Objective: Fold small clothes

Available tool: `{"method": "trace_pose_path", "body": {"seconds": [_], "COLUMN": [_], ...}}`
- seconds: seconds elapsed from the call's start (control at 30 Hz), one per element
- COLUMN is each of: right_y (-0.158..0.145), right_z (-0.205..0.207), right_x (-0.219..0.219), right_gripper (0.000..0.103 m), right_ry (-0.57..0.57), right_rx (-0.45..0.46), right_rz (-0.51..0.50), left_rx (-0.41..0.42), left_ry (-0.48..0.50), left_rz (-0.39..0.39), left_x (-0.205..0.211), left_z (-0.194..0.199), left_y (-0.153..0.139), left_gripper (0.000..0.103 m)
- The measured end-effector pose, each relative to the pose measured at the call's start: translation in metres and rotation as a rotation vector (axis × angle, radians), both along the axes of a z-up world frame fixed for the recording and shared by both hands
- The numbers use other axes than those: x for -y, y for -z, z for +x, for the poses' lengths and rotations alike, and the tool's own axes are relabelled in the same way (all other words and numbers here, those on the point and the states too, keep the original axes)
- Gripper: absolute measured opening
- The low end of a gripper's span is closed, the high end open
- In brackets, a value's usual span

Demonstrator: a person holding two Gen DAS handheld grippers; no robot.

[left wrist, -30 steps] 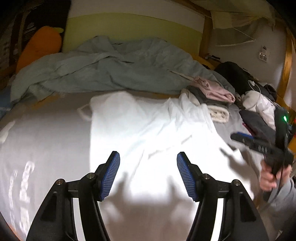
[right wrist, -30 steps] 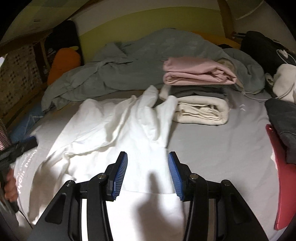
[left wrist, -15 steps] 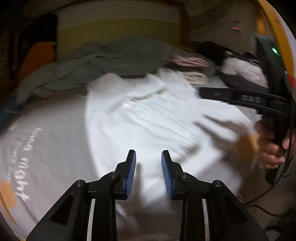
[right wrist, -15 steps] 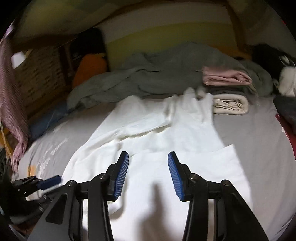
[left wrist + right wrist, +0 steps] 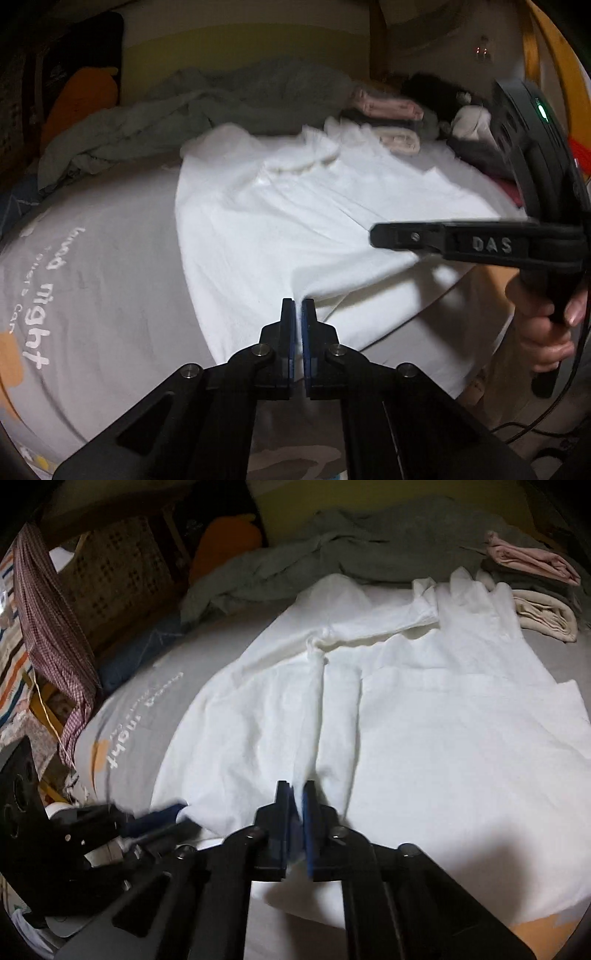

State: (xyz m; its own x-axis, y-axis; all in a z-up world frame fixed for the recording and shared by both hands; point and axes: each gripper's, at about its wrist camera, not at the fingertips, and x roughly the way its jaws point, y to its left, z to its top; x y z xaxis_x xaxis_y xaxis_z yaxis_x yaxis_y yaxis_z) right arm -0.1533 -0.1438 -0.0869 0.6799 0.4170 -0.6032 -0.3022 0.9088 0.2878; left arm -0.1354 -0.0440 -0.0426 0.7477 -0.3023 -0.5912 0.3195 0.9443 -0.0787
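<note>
A white garment (image 5: 295, 221) lies spread on the grey bed sheet (image 5: 92, 258), its sleeves bunched toward the far end. My left gripper (image 5: 298, 306) is shut on the garment's near hem. My right gripper (image 5: 299, 790) is shut on a pinched fold of the same garment (image 5: 424, 731) further along the hem. The right gripper also shows from the side in the left wrist view (image 5: 461, 243), and the left one shows at the lower left of the right wrist view (image 5: 162, 819).
A stack of folded clothes (image 5: 535, 587), pink on top, sits at the far right. A rumpled grey-green blanket (image 5: 221, 107) and an orange cushion (image 5: 81, 99) lie at the head. A checked cloth (image 5: 48, 627) hangs at the left. The bed edge is near.
Both grippers went from open above the garment to shut on its near hem. Both views pulled back toward the bed edge, and the garment is drawn flatter.
</note>
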Motion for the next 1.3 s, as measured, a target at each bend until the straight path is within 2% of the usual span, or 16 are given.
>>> {"method": "trace_pose_path", "body": {"seconds": [0.07, 0.13, 0.3, 0.4, 0.43, 0.5, 0.53, 0.63, 0.73, 0.83, 0.87, 0.9, 0.97, 1.1, 1.2, 1.3], "right_y": [-0.009, -0.016, 0.009, 0.017, 0.013, 0.003, -0.001, -0.011, -0.012, 0.002, 0.006, 0.007, 0.003, -0.023, -0.016, 0.012], "right_z": [-0.017, -0.036, -0.051, -0.052, -0.052, -0.053, -0.051, -0.042, -0.017, 0.012, 0.019, 0.021, 0.023, 0.002, 0.001, 0.007], "right_x": [0.003, 0.004, -0.010, -0.009, -0.006, 0.006, 0.010, 0.023, 0.029, 0.033, 0.033, 0.033, 0.025, 0.023, 0.014, 0.008], "right_gripper": [0.003, 0.003, 0.003, 0.006, 0.015, 0.030, 0.040, 0.046, 0.046, 0.046, 0.046, 0.039, 0.002, 0.001, 0.001, 0.001], "right_ry": [-0.001, 0.001, 0.009, 0.032, 0.038, 0.074, 0.087, 0.131, 0.132, 0.103, 0.095, 0.094, 0.021, 0.055, 0.063, 0.102], "right_rx": [0.044, 0.076, 0.030, 0.018, 0.021, 0.052, 0.062, 0.076, 0.007, -0.119, -0.146, -0.142, -0.123, 0.089, 0.059, -0.002], "right_rz": [0.009, 0.002, -0.100, -0.117, -0.110, -0.068, -0.057, -0.042, -0.019, 0.047, 0.064, 0.064, 0.057, -0.007, -0.076, -0.153], "left_rx": [0.023, 0.019, -0.116, -0.149, -0.133, -0.093, -0.080, -0.106, -0.193, -0.282, -0.286, -0.282, -0.213, -0.193, -0.255, -0.274], "left_ry": [0.016, 0.030, 0.022, 0.012, 0.014, -0.008, -0.035, -0.102, -0.171, -0.177, -0.159, -0.127, -0.126, -0.159, -0.208, -0.228], "left_rz": [-0.040, -0.040, 0.053, 0.034, 0.005, -0.055, -0.083, -0.137, -0.163, -0.204, -0.213, -0.219, -0.185, -0.214, -0.116, -0.116], "left_x": [-0.005, -0.005, 0.002, -0.001, -0.005, -0.015, -0.022, -0.040, -0.052, -0.055, -0.054, -0.050, -0.047, -0.050, -0.042, -0.040], "left_z": [-0.012, -0.021, -0.017, -0.015, -0.018, -0.021, -0.021, -0.005, 0.019, 0.032, 0.030, 0.026, 0.014, 0.005, 0.012, 0.015], "left_y": [-0.011, -0.016, 0.010, 0.013, 0.008, -0.005, -0.010, -0.013, 0.000, 0.019, 0.020, 0.019, 0.008, -0.003, 0.016, 0.028], "left_gripper": [0.002, 0.002, 0.002, 0.006, 0.010, 0.043, 0.047, 0.046, 0.044, 0.028, 0.011, 0.008, 0.007, 0.006, 0.005, 0.009]}}
